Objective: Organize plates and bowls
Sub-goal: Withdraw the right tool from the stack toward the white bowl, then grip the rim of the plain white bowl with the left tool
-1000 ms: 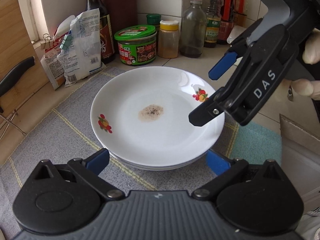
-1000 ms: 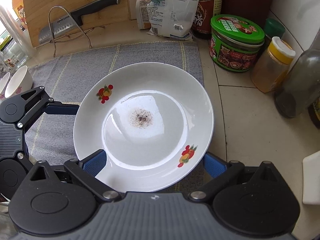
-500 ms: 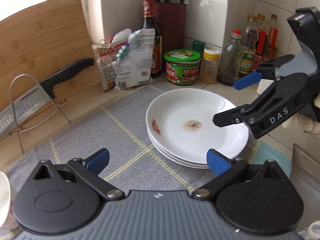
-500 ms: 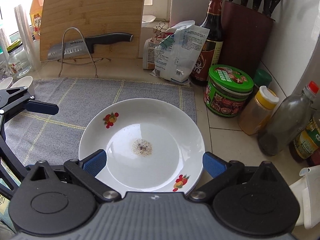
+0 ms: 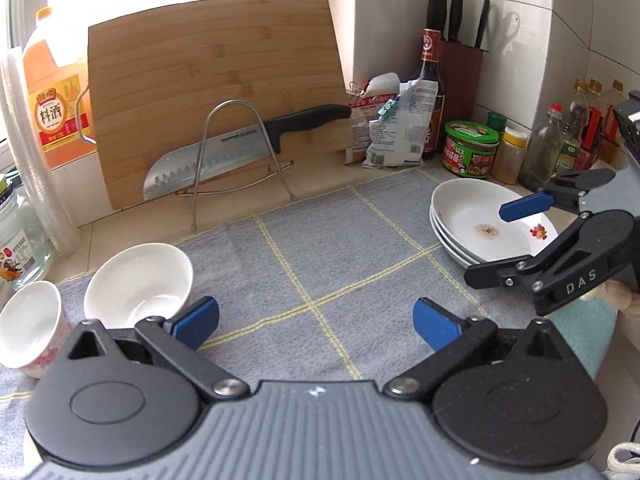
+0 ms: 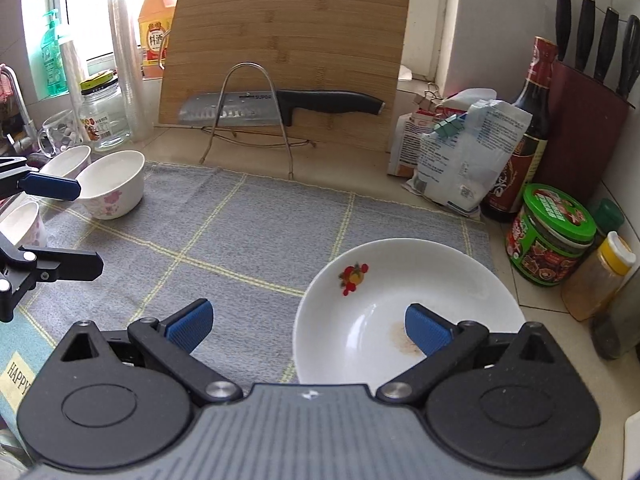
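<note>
While both tools hang over the grey mat [image 5: 320,256], left wrist view: left gripper [image 5: 316,320] spread wide, holding nothing. Stack of plates [image 5: 472,224] sits on the mat's far right corner, top one with a brown smear. Two white bowls [image 5: 138,280] on the mat's left edge, just beside the left finger. Right gripper [image 5: 512,240] hangs over the plates, fingers apart.

Right wrist view: right gripper [image 6: 308,326] wide, empty, its right finger above the plate stack [image 6: 408,304]. Bowls [image 6: 114,182] at the mat's far left. Cleaver [image 6: 276,108] in a wire rack behind the mat.
</note>
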The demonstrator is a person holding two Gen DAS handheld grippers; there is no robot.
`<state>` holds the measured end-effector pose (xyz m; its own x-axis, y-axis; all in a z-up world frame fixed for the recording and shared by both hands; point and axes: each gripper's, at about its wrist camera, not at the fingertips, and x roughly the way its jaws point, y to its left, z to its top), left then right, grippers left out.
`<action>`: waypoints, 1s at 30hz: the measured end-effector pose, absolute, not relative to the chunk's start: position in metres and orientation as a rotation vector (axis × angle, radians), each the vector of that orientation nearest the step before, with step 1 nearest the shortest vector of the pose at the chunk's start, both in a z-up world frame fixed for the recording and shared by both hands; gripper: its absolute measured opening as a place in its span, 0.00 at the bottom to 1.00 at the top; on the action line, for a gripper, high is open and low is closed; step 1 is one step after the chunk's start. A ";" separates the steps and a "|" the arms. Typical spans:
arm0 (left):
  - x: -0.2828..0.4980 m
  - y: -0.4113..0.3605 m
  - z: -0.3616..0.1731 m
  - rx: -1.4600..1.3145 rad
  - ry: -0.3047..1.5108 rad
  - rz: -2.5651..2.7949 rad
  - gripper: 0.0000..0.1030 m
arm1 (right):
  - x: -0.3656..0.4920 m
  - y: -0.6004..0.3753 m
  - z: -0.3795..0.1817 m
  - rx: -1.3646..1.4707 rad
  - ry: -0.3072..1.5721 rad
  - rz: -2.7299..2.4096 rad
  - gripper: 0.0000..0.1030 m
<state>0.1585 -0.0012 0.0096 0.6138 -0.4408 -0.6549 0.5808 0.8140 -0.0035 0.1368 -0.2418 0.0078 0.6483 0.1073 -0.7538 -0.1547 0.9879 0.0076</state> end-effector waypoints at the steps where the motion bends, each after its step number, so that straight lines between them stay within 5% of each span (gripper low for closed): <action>1: 0.157 0.012 0.010 0.216 0.689 -0.604 0.99 | 0.136 -0.228 0.008 -0.064 0.852 0.159 1.00; 15: 0.164 0.172 0.004 0.207 0.699 -0.507 0.99 | 0.138 -0.030 -0.006 -0.150 0.860 0.312 1.00; 30: 0.194 0.209 -0.019 0.250 0.810 -0.471 0.97 | 0.140 0.064 -0.031 -0.297 0.817 0.489 1.00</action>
<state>0.1941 0.2093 -0.0195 0.5942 -0.3070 -0.7434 0.4944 0.8685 0.0365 0.1397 0.0645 -0.0307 0.5830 0.3004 -0.7549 -0.5233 0.8496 -0.0661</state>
